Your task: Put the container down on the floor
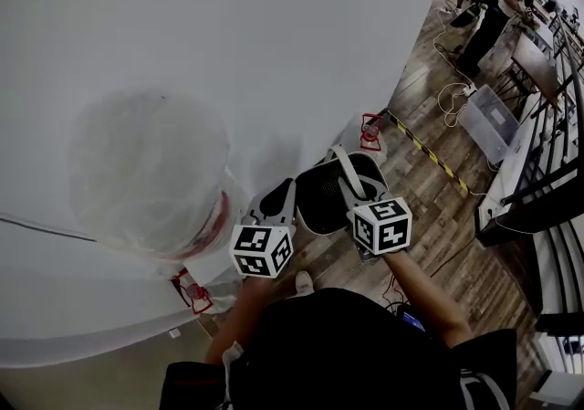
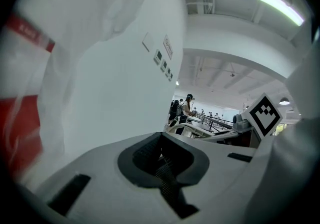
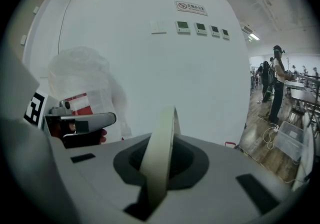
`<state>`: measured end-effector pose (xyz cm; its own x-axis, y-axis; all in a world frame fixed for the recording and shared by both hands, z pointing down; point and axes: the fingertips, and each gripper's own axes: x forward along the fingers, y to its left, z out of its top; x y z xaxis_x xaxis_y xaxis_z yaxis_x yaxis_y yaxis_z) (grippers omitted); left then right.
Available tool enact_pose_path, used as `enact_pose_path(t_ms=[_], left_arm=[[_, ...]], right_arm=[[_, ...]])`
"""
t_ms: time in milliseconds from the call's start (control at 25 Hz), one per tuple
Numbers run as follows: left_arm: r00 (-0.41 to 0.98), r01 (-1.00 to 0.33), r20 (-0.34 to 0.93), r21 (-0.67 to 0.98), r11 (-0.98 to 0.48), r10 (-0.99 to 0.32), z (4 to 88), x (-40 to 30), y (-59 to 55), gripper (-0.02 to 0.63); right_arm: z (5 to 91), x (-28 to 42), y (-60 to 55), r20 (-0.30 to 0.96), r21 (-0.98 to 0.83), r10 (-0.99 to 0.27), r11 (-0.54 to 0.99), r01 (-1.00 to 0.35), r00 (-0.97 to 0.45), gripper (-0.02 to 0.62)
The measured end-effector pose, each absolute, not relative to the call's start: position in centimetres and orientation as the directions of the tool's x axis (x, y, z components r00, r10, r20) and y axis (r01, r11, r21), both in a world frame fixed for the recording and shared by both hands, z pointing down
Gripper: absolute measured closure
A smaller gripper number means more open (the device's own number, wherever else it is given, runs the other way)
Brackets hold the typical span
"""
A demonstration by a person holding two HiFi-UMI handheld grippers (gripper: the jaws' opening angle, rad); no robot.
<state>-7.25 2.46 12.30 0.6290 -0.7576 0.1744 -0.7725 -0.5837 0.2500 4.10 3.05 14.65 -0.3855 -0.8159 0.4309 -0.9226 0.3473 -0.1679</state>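
Only the head view shows the black container [image 1: 319,200], which is carried off the wooden floor [image 1: 429,198] near the white wall [image 1: 228,34]. Its mouth is turned upward; its long axis cannot be told. In the right gripper view its pale handle [image 3: 162,143] is pinched by the right gripper [image 3: 159,170]. The left gripper [image 2: 163,162] is pressed together, and nothing is seen in it.

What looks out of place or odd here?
Nothing spilled or damaged. Only oddity: loose white cables lie across the wooden floor by the clear bin. The container hangs by its handle from the right tool.
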Motion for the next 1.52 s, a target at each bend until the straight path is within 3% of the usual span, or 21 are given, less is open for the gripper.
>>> enact_pose_path(t_ms=[840,1520], left_arm=[[0.630,-0.765,0.188,0.316,-0.561,-0.754,13.7,-6.5,-0.1,0.589],[0.597,-0.784,0.234,0.373,-0.497,-0.767,19.2,-1.4,-2.1,0.589]], right_arm=[[16.7,4.1,0.5,0.477,-0.162,-0.782,0.370,-0.915,-0.401,0.561],[22.8,6.5,-1.8,0.581,-0.180,-0.673,0.442,-0.879,-0.457,0.561]])
